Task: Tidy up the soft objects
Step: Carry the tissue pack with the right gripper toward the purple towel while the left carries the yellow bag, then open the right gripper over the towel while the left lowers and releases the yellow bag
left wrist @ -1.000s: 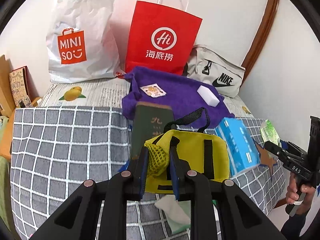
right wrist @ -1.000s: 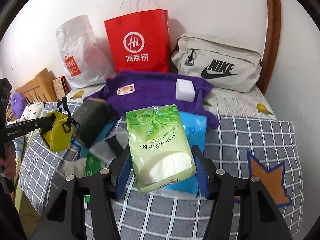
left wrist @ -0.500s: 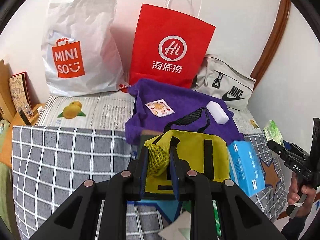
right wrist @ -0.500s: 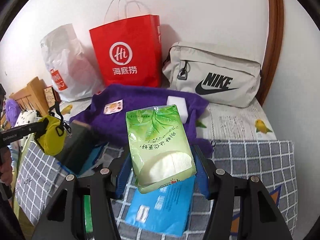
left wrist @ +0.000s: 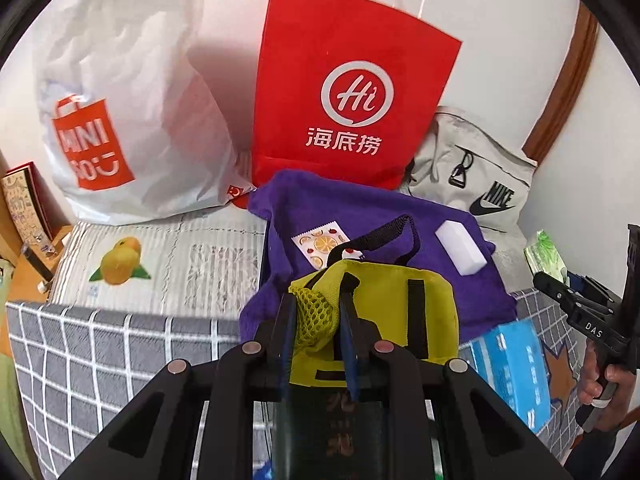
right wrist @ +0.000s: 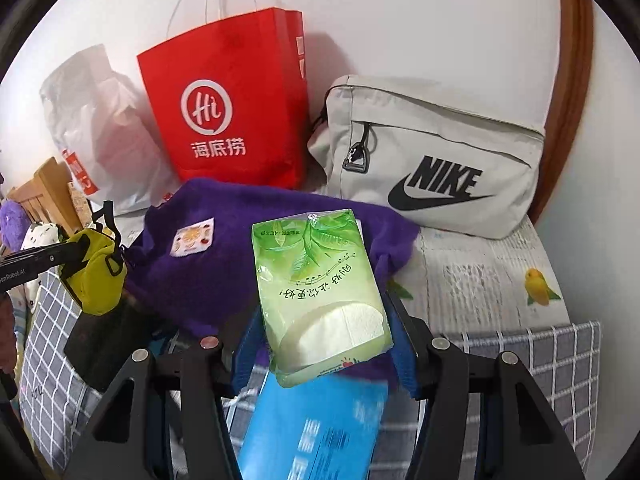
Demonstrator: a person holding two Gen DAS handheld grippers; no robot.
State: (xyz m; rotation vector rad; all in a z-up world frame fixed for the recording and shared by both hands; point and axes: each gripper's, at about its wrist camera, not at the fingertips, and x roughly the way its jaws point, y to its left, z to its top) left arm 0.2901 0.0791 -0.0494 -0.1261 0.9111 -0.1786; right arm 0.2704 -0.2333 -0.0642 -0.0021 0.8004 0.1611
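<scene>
A yellow pouch (left wrist: 376, 312) is being gripped by its mesh corner between the fingers of the left hand-held gripper (left wrist: 316, 320) and is being held above a purple towel (left wrist: 360, 216), on which a white sponge block (left wrist: 460, 252) and a fruit-printed sachet (left wrist: 324, 244) are lying. Behind the towel, from left to right, a white Miniso bag (left wrist: 120, 120), a red paper bag (left wrist: 352, 92) and a grey Nike bag (right wrist: 432, 156) are being propped against the wall. A green tissue pack (right wrist: 320, 292) is being clamped upright in the right hand-held gripper (right wrist: 324, 340), above a blue tissue pack (right wrist: 316, 428) lying on the checked bed cover (right wrist: 532, 356).
</scene>
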